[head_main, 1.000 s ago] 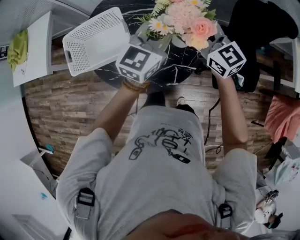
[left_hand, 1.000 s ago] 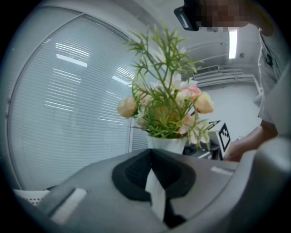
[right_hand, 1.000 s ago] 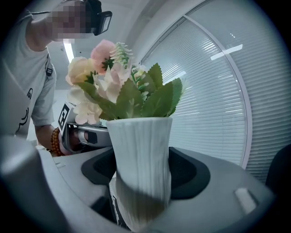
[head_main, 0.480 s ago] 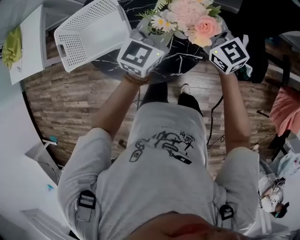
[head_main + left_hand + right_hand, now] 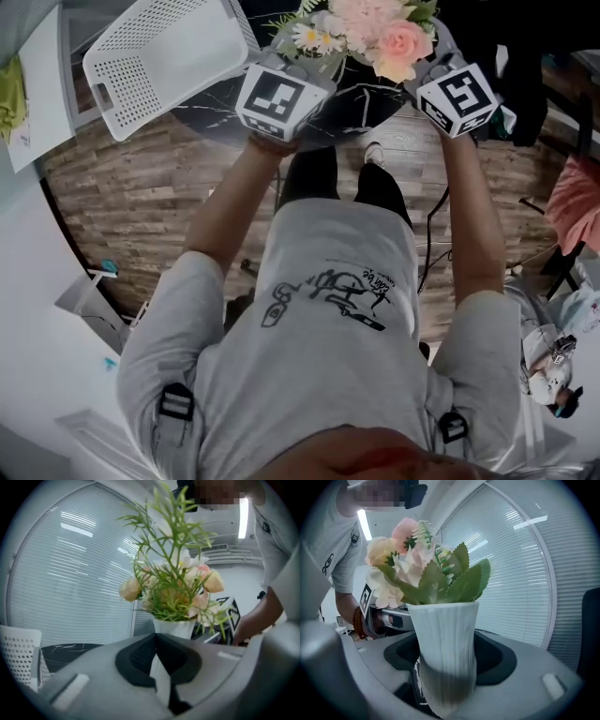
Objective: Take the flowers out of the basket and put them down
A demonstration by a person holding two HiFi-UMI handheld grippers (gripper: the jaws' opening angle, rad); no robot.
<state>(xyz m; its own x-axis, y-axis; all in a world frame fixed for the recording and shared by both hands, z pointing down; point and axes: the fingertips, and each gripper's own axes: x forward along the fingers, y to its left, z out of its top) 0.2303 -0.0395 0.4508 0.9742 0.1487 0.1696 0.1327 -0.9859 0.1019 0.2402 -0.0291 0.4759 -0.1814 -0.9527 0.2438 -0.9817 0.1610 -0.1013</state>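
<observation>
A bunch of pink, cream and white flowers [image 5: 366, 33] stands in a white ribbed vase [image 5: 443, 639] over the black marble table [image 5: 216, 114]. My right gripper [image 5: 445, 667] is shut on the vase, its pads against both sides of the body. In the head view its marker cube [image 5: 457, 98] sits just right of the blooms. My left gripper [image 5: 157, 663] is shut with nothing in it, a short way from the vase [image 5: 173, 626], its cube [image 5: 281, 98] left of the flowers. The white perforated basket [image 5: 159, 56] lies tilted on the table, left of the flowers and apart from them.
A white desk [image 5: 33, 103] with a green cloth [image 5: 9, 89] stands at far left. A black chair [image 5: 525, 37] is at the top right, and a pink object [image 5: 577, 211] at the right edge. Wooden floor lies below; slatted blinds [image 5: 70, 573] run behind the table.
The head view has shifted, so everything sits higher in frame. The basket now lies a little further left of the flowers and grippers. The right gripper's hold on the vase is unchanged.
</observation>
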